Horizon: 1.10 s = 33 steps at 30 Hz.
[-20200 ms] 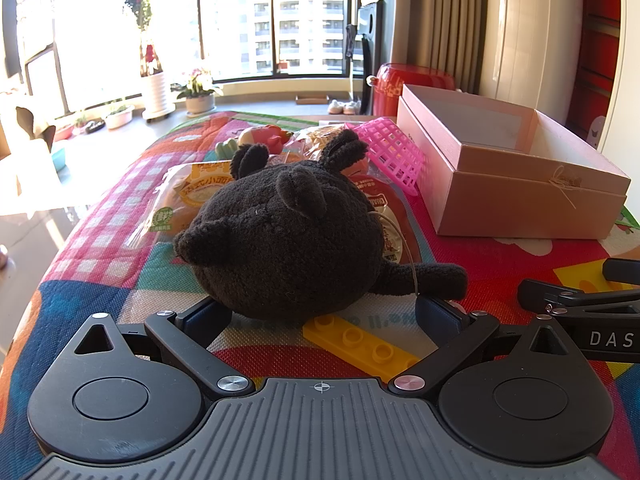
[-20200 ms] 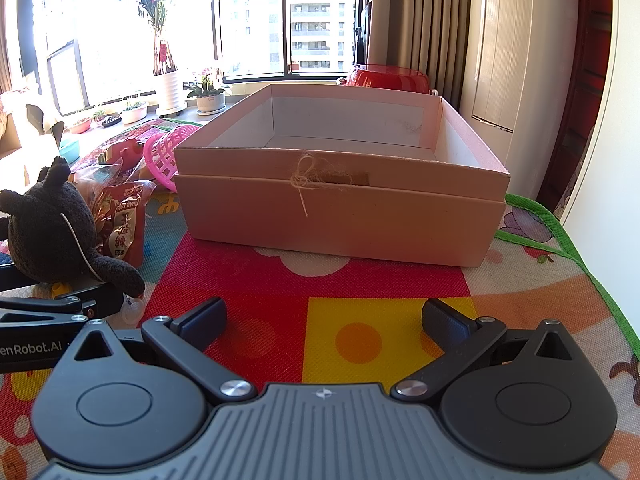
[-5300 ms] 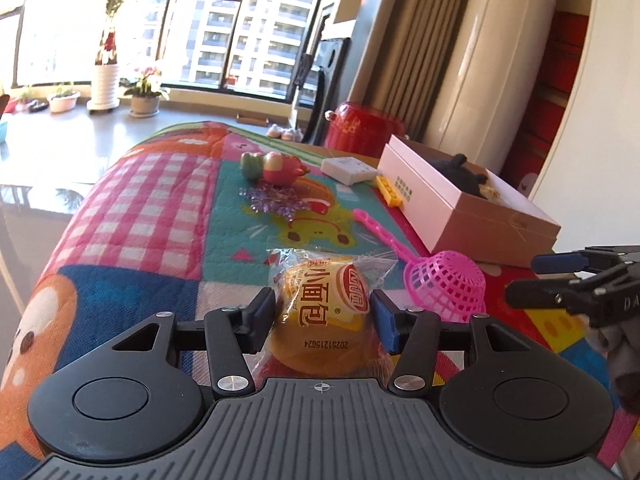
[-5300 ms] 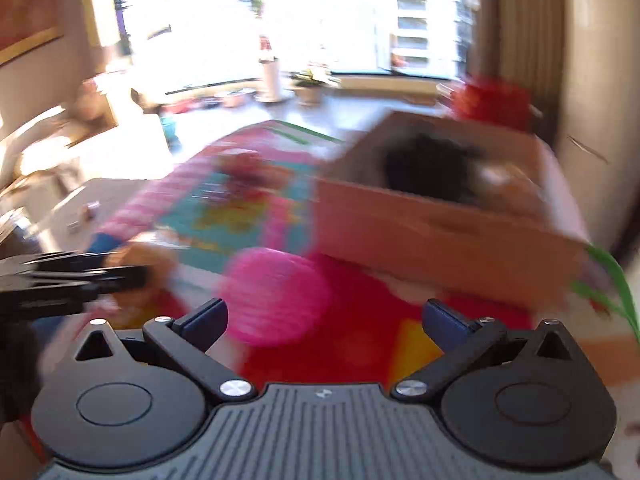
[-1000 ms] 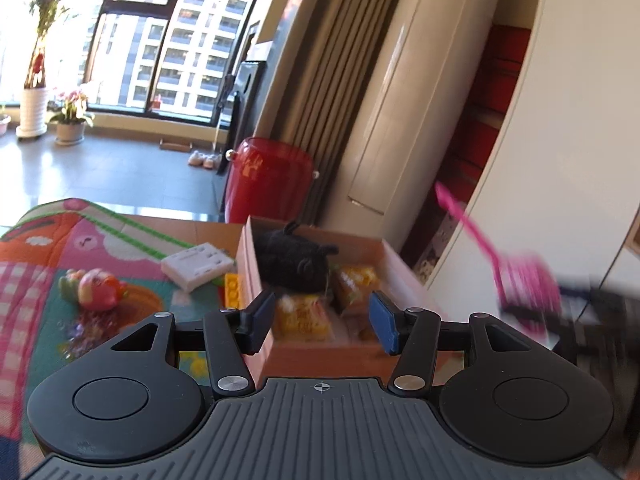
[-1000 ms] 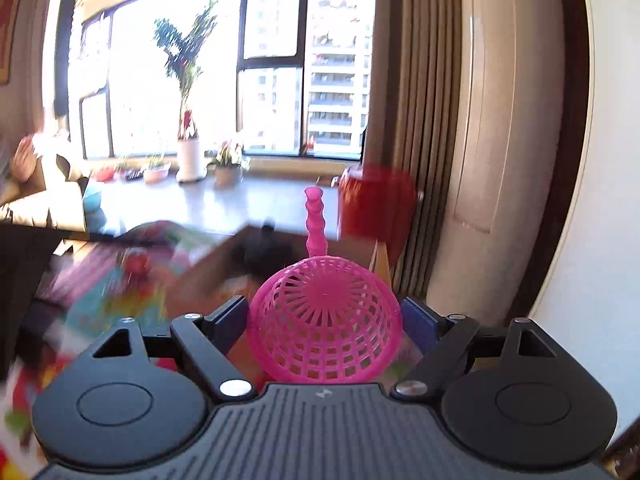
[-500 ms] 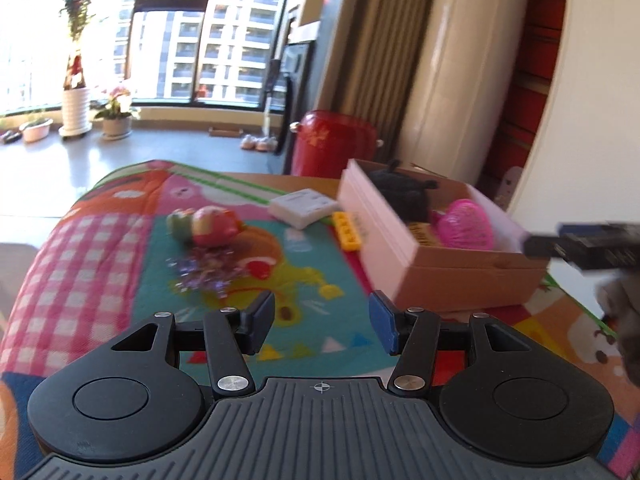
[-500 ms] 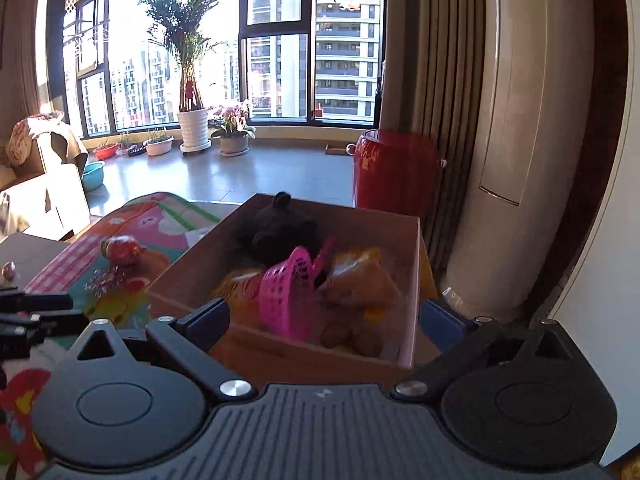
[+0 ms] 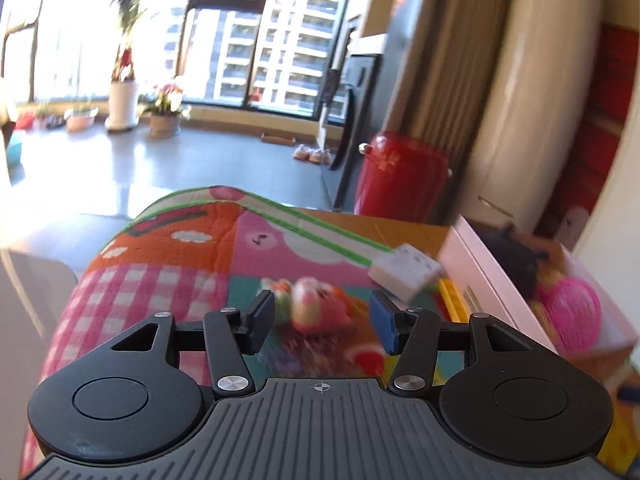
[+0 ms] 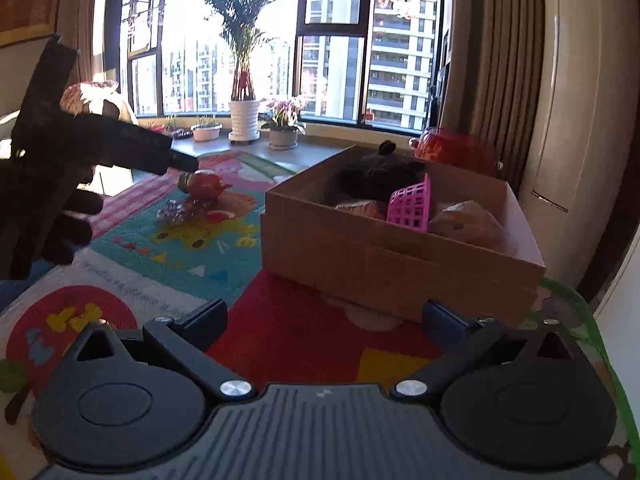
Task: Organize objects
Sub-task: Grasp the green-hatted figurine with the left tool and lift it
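Note:
My left gripper [image 9: 323, 320] hangs open and empty over the patchwork mat [image 9: 160, 280]. A pink and green toy [image 9: 316, 306] lies just beyond its fingertips, blurred. From the right wrist view, the left gripper [image 10: 182, 166] hovers right by that toy [image 10: 202, 184]. My right gripper [image 10: 326, 316] stands wide open with nothing between its fingers, low in front of the cardboard box [image 10: 380, 256]. Inside the box are a black plush [image 10: 376, 172], a pink mesh scoop [image 10: 412, 204] and bread packs [image 10: 464, 220].
A white block [image 9: 404, 270] and a yellow brick [image 9: 452, 300] lie against the box's left wall [image 9: 488, 280]. A purple sparkly piece [image 10: 176, 212] lies near the toy. A red bin [image 9: 400, 176] stands on the floor past the table's end. A dark hand [image 10: 60, 220] holds the left gripper.
My right gripper let the pink scoop go into the box, opened wide, then drew back and down. My left gripper swung away from the box toward the toy on the mat.

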Motion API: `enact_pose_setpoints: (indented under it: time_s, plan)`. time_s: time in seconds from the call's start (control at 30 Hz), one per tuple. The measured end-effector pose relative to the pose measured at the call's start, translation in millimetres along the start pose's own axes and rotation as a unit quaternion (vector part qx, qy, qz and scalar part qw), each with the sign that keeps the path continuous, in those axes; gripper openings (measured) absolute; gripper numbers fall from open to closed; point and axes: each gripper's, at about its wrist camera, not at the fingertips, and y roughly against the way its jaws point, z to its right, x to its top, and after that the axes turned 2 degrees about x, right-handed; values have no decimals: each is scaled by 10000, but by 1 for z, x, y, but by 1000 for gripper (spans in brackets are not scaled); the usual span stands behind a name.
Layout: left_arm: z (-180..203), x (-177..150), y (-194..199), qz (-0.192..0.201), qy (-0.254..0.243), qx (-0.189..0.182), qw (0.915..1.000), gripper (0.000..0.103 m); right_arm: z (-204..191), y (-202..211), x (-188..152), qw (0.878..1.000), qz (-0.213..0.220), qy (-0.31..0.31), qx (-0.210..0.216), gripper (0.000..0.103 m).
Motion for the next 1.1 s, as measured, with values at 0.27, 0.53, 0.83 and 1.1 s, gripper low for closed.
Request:
enact_pose_setpoints:
  time_s: [0.27,0.53,0.83,1.1]
  plan:
    - [-38,9,-55,-320,1155,60,9928,56,15,-2,-1,9988,-63,-420,234,103]
    - [-6,-10,-39,-626,749,-641,9932,52,15,-3,0,9987,-103,-431,254,103]
    - [30,-37,18,-379,-298,-700,9964,40,14,-6,0,9987,-146,-444,197,103]
    - [0,-55,60,-191,133,-678,9974,39,8,-9,8,9989,-311,-294,-189,103]
